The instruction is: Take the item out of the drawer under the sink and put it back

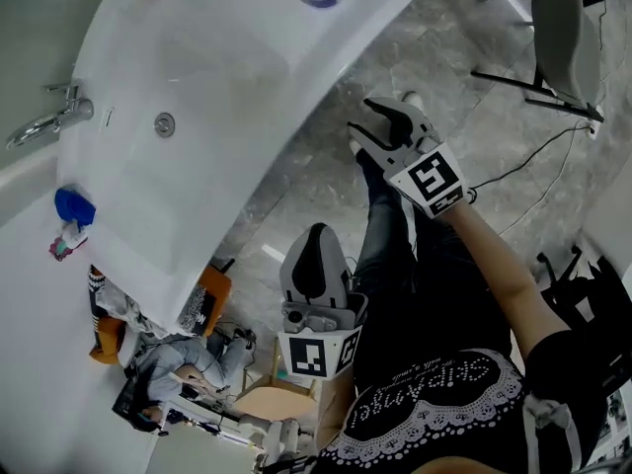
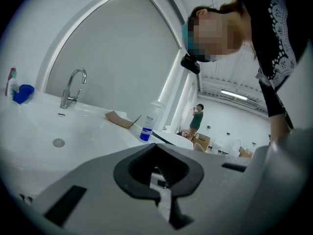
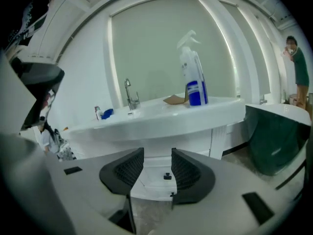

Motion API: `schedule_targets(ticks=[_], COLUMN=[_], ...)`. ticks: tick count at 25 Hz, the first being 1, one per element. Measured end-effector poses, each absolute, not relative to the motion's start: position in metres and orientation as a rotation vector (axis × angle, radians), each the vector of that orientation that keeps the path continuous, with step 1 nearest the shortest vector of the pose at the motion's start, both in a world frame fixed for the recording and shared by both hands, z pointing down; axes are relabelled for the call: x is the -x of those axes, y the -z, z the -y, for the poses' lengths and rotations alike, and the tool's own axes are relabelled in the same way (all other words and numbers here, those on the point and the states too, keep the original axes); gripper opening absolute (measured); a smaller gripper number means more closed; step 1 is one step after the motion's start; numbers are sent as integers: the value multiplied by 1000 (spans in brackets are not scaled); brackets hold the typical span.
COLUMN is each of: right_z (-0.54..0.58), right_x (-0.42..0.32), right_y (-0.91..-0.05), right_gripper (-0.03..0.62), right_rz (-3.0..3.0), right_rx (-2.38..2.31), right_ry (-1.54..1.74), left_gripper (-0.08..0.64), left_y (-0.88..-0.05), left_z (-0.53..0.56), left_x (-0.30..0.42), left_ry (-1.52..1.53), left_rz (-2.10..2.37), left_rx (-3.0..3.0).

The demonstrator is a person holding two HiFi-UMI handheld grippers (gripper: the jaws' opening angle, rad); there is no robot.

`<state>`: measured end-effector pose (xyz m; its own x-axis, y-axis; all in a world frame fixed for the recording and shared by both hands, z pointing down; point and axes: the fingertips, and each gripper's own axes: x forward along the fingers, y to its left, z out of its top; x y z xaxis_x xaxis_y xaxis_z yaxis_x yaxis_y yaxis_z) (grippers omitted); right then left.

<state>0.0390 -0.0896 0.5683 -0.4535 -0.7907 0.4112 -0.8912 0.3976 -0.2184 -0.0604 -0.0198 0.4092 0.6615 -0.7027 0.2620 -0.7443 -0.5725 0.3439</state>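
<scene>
The white sink (image 1: 217,87) fills the upper left of the head view. In the right gripper view its white cabinet (image 3: 161,185) shows below the basin, with the drawer front closed and a small black knob (image 3: 167,176) on it. My right gripper (image 3: 157,153) is open and empty, and that knob shows through the gap between its pads, some way off. In the head view the right gripper (image 1: 360,121) hangs over the grey floor beside the sink's edge. My left gripper (image 1: 316,237) sits lower and nearer my body, shut on nothing (image 2: 156,145). No item from the drawer is in sight.
On the sink top stand a faucet (image 3: 129,94), a spray bottle (image 3: 193,77), a cardboard scrap (image 3: 176,100) and a blue object (image 1: 74,205). A dark green fixture (image 3: 274,136) stands right of the cabinet. A chair (image 1: 558,18) and cables lie at the far right.
</scene>
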Motion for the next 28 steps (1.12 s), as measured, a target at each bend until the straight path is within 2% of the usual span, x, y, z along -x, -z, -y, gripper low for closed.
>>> schedule_targets(ticks=[11, 19, 28], right_z=[152, 169, 180], right_x=[-18, 3, 14], right_y=[-702, -780, -804], right_gripper=[172, 172, 170], right_rz=[2319, 2202, 2127], right_rx=[-1482, -1425, -1323], right_ry=[-676, -771, -756], left_gripper=[5, 5, 5], left_y=[-492, -518, -517], left_z=[27, 28, 35], left_x=[36, 32, 55], left_ry=[-206, -187, -166], left_rz=[1073, 1040, 1091], left_rx=[-2338, -2242, -2215])
